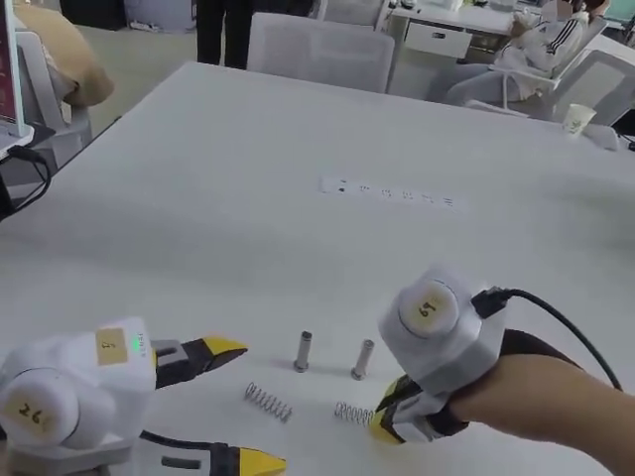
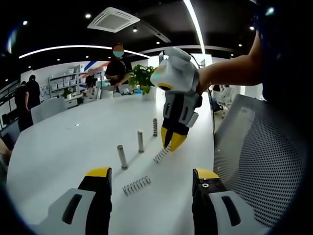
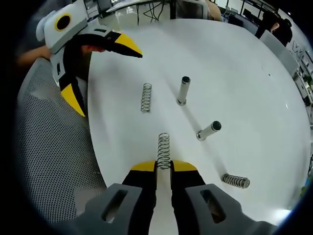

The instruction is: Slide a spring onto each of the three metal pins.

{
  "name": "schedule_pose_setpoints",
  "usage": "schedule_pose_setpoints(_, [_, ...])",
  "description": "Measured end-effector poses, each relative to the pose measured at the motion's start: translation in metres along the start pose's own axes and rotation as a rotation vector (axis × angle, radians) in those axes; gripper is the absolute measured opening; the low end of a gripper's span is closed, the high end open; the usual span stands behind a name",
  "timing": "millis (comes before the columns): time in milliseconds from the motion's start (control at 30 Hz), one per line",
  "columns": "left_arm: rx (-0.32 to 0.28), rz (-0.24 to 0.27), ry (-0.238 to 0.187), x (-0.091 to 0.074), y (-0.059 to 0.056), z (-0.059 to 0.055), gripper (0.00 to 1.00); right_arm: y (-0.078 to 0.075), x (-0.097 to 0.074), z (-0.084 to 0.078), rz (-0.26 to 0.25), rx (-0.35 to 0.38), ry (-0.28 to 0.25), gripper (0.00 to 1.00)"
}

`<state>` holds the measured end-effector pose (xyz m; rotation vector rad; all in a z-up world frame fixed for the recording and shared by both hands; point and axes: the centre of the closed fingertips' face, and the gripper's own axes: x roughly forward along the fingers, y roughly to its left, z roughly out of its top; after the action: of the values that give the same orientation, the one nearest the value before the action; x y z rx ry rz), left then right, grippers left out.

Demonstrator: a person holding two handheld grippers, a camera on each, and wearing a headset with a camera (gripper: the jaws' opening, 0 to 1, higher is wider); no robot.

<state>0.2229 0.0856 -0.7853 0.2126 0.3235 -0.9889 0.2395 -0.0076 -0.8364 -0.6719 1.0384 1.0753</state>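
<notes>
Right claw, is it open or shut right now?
Shut on a spring: in the right gripper view the right claw has its yellow tips pinched around the spring's near end.

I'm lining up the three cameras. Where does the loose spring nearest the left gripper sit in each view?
Head view: loose spring low centre, left of the second spring.
Left gripper view: loose spring low centre, just above the jaws.
Right gripper view: loose spring up and left of centre.
Shared landmark: the second spring, clamped in the right gripper.
</notes>
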Motion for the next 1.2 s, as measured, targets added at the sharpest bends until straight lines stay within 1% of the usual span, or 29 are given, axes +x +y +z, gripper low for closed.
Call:
schedule_pose_setpoints(133, [0.012,-0.031,0.002,0.001,-0.006,0.001,0.54,0.010,-0.009,0.009,0.018,-0.012,-0.011,0.08])
schedule_pose_setpoints(233, [0.037,-0.053,0.013,0.005,-0.011,0.000,0.52,0.023,-0.017,0.018,0.056,-0.023,-0.022,0.08])
schedule_pose_setpoints(400, [0.077,-0.084,0.004,0.007,-0.017,0.003,0.45,0.041,-0.027,0.030,0.100,-0.073,-0.019,0.08])
schedule_pose_setpoints(500, [0.096,-0.108,-0.004,0.008,-0.021,0.005,0.40,0.048,-0.031,0.036,0.120,-0.094,-0.016,0.08])
schedule_pose_setpoints(567, [0.115,-0.122,0.004,0.009,-0.022,0.005,0.37,0.050,-0.033,0.041,0.125,-0.111,-0.015,0.08])
schedule_pose_setpoints(633, [0.127,-0.131,0.004,0.010,-0.023,0.007,0.35,0.054,-0.034,0.045,0.141,-0.116,-0.018,0.08])
schedule_pose_setpoints(700, [0.143,-0.141,0.003,0.012,-0.025,0.008,0.32,0.055,-0.035,0.048,0.145,-0.123,-0.023,0.08])
schedule_pose_setpoints(800, [0.165,-0.153,0.008,0.015,-0.027,0.008,0.27,0.056,-0.036,0.049,0.152,-0.127,-0.016,0.08])
schedule_pose_setpoints(1033, [0.233,-0.193,0.027,0.021,-0.037,0.008,0.15,0.059,-0.037,0.047,0.170,-0.133,0.006,0.08])
schedule_pose_setpoints(1133, [0.242,-0.196,0.031,0.023,-0.038,0.007,0.11,0.060,-0.038,0.047,0.174,-0.134,0.009,0.08])
schedule_pose_setpoints(1200, [0.245,-0.197,0.032,0.023,-0.038,0.007,0.06,0.061,-0.038,0.047,0.177,-0.134,0.014,0.08])
